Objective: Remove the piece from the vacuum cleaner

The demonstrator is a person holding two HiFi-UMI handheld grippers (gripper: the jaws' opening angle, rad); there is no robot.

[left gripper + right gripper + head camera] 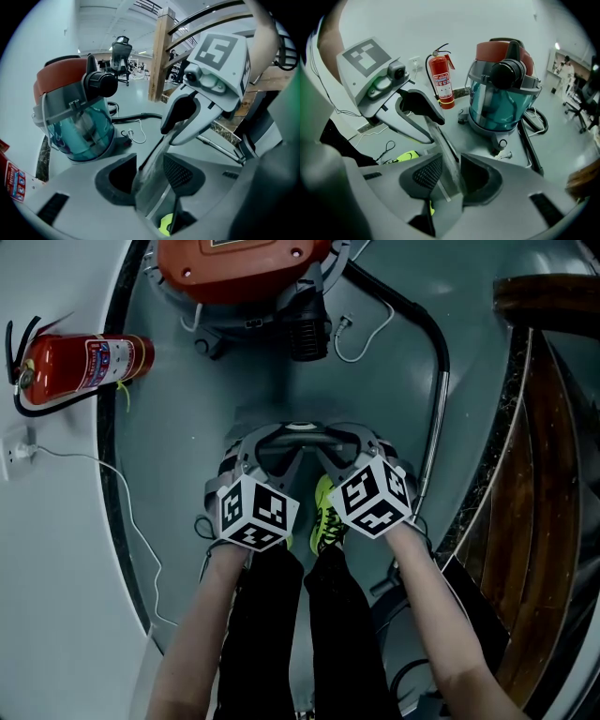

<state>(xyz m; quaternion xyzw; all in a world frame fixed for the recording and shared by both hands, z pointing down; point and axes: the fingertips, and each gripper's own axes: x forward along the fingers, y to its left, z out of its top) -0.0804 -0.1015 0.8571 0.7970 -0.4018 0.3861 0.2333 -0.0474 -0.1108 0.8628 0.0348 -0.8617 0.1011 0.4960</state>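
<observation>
1. Piece [149,180]: grey, flat, streaky, seen almost edge-on; off the vacuum [246,268]; up in the air over the feet, spanning from one gripper's jaws to the other's.
2. Left gripper [149,159]: jaws part-way apart; piece standing in the gap and filling it, a pad against each face; reads as a hold, firmness not to be judged.
3. Right gripper [452,157]: much the same; jaws a little apart, piece between meshed pad and plain pad, touching both.
4. Grippers side by side, tips tilted down and in toward each other; left cube [255,512] and right cube [375,493] turned up to the head camera; bare forearms behind.
5. Vacuum upright on grey floor [187,418], ahead of the grippers and well apart from the piece; orange lid, clear teal tank, black inlet at front.
6. Black hose [427,324] curving off the vacuum to the right, running into a metal wand [437,427] on the floor near the right gripper.
7. Under the grippers: black trousers, yellow-green shoe [326,517].
8. Left: red extinguisher [84,364] by the white wall; socket [17,451] nearby, white cord [131,521] trailing across the floor.
9. Right: wooden rail [544,456].
</observation>
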